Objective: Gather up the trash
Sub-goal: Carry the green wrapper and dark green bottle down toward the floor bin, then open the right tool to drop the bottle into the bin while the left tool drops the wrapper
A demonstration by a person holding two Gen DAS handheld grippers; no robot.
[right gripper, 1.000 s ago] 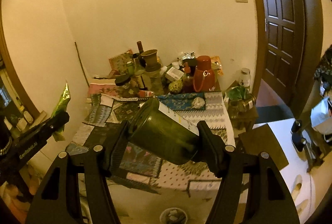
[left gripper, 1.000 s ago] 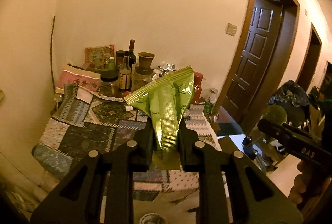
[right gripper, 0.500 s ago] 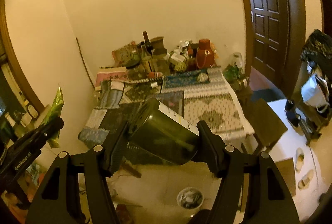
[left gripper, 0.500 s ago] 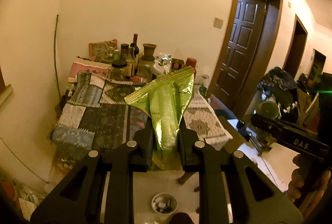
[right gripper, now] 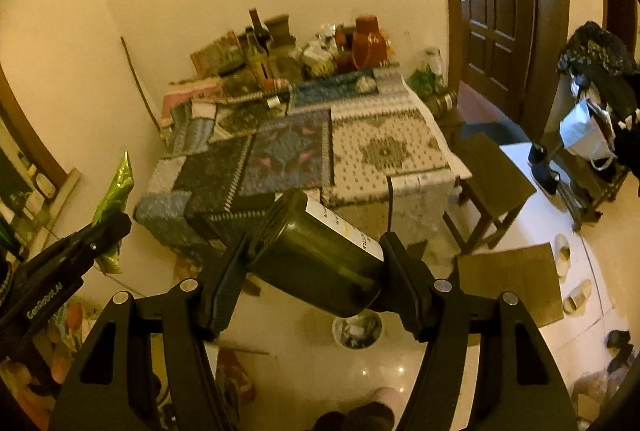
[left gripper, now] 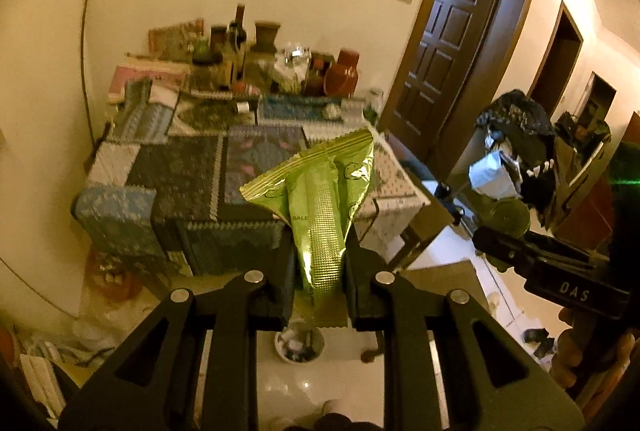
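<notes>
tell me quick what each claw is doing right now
Left claw: shut on the green wrapper.
Right claw: shut on the dark green bottle, which lies tilted between the fingers.

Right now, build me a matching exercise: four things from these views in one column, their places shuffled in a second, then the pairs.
Things:
1. crinkled green foil snack wrapper
2. dark green glass bottle with white label
3. small round white trash bin
4. red-brown ceramic jug

Places:
A. on the floor, below the grippers
B. at the back of the patchwork-covered table
C. clamped in the left hand-held gripper
D. clamped in the right hand-held gripper

Pairs: 1-C, 2-D, 3-A, 4-B
</notes>
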